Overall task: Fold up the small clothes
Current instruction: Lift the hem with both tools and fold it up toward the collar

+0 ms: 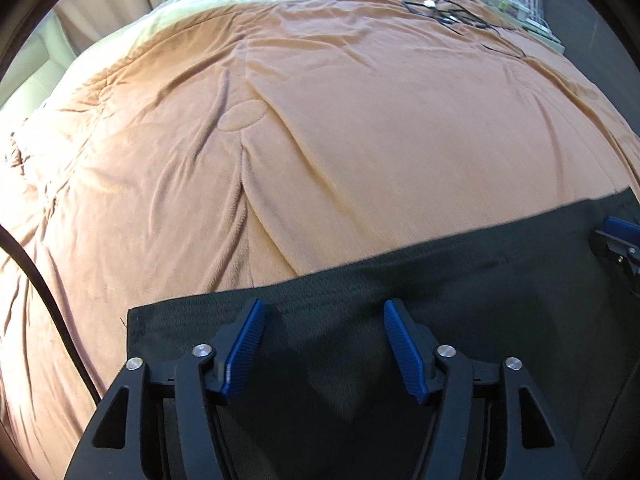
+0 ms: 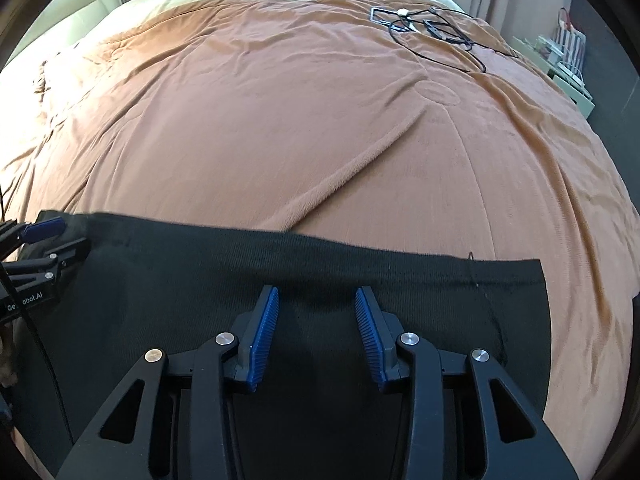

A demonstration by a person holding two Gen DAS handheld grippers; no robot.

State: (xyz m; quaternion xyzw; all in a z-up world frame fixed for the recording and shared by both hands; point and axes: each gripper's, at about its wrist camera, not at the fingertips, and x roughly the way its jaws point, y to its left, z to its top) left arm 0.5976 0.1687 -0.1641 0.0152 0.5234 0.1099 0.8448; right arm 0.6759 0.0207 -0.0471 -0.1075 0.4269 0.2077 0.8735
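A black knitted garment point(image 1: 460, 272) lies spread flat on the orange blanket point(image 1: 320, 140), its straight far edge running across both views. My left gripper point(image 1: 324, 306) hovers over the garment's left part, jaws wide apart, with only flat cloth below them. My right gripper point(image 2: 317, 291) stands over the garment point(image 2: 180, 264) near its far edge, jaws apart by a narrower gap, and no cloth is pinched between the pads. Each gripper shows at the edge of the other's view: the right gripper point(image 1: 618, 236) and the left gripper point(image 2: 40, 232).
The orange blanket point(image 2: 280, 120) covers a wide bed, with a pale green cover behind it. Tangled black cables and small devices point(image 2: 432, 32) lie at the far right. A shelf with clutter point(image 2: 568, 60) stands beside the bed. A black cable point(image 1: 40, 280) hangs at the left.
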